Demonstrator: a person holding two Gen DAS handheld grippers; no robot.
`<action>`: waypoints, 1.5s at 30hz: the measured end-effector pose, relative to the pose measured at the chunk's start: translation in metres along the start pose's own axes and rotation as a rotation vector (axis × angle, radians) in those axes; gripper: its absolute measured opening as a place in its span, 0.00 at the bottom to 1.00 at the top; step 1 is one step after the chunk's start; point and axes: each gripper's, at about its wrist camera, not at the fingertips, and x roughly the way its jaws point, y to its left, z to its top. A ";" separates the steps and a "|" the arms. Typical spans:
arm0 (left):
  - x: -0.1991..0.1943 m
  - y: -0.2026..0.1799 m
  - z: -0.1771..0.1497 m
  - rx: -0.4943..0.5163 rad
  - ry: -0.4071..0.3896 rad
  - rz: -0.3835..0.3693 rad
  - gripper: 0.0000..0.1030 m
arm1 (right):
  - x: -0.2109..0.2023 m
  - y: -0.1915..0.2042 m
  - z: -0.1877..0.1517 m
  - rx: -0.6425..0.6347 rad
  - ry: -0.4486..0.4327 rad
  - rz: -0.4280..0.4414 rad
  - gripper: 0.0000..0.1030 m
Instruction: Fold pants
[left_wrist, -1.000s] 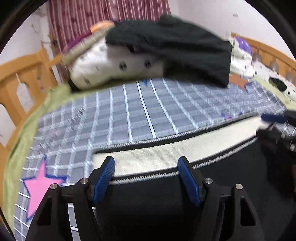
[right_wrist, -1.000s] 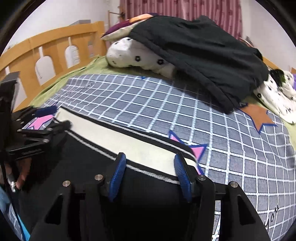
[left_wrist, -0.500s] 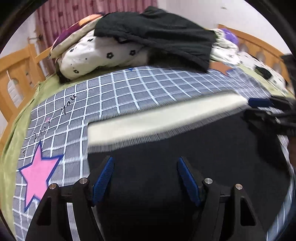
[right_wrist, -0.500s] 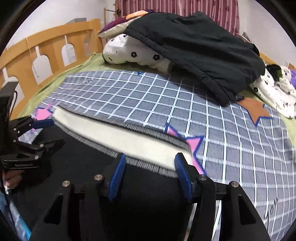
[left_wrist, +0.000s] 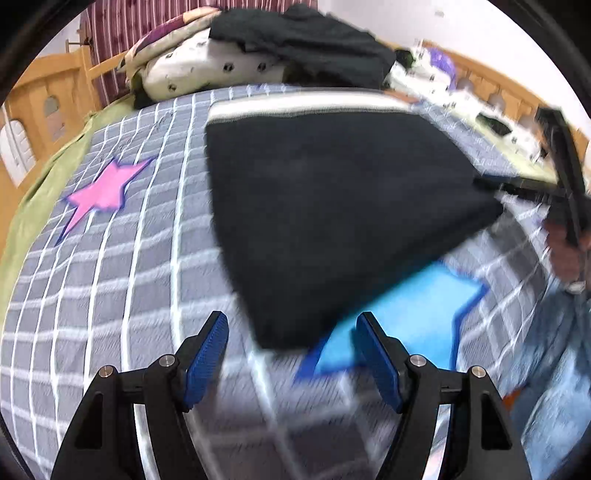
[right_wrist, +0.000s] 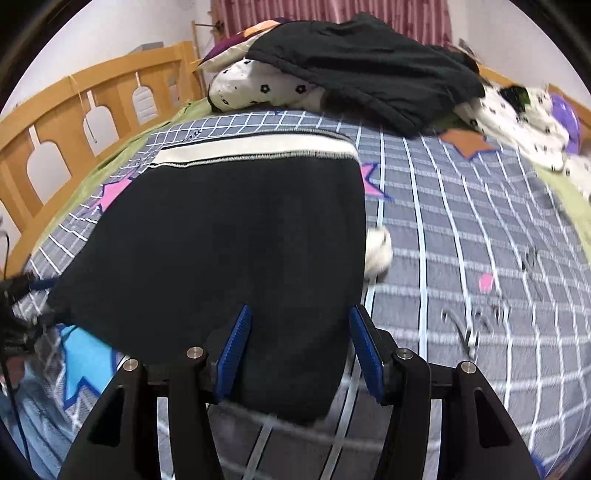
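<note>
1. Grey checked bedspread (left_wrist: 110, 280) with pink and blue stars covers the bed, and a wooden rail (right_wrist: 62, 122) runs along the side.
2. Up at the far end there's a heap: a black garment (right_wrist: 369, 62) draped over a white flower-print bundle (right_wrist: 266, 88), with more white spotted fabric (right_wrist: 517, 118) off to the side.
3. Black pants (right_wrist: 229, 236) lie spread on the bedspread, cream waistband (right_wrist: 255, 149) at the far edge, leg end towards the cameras.
4. Left gripper (left_wrist: 291, 350) has its blue pads apart with only the tip of the black fabric just ahead of them, so nothing's pinched.
5. Right gripper (right_wrist: 299, 350) straddles the near edge of the pants; the cloth sits between the pads, but they're parted and don't look pressed in.
6. No boxes or baskets that I can make out, and the shot's pretty blurry.
</note>
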 end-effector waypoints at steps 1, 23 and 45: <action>-0.003 -0.001 -0.007 0.027 -0.008 0.049 0.68 | -0.001 -0.001 -0.001 0.007 0.001 0.001 0.53; 0.016 0.003 0.000 -0.086 -0.145 0.160 0.15 | 0.005 0.004 -0.008 -0.010 0.002 -0.001 0.55; 0.001 0.005 0.023 -0.137 -0.161 0.039 0.27 | 0.006 0.022 -0.004 -0.082 -0.080 0.009 0.52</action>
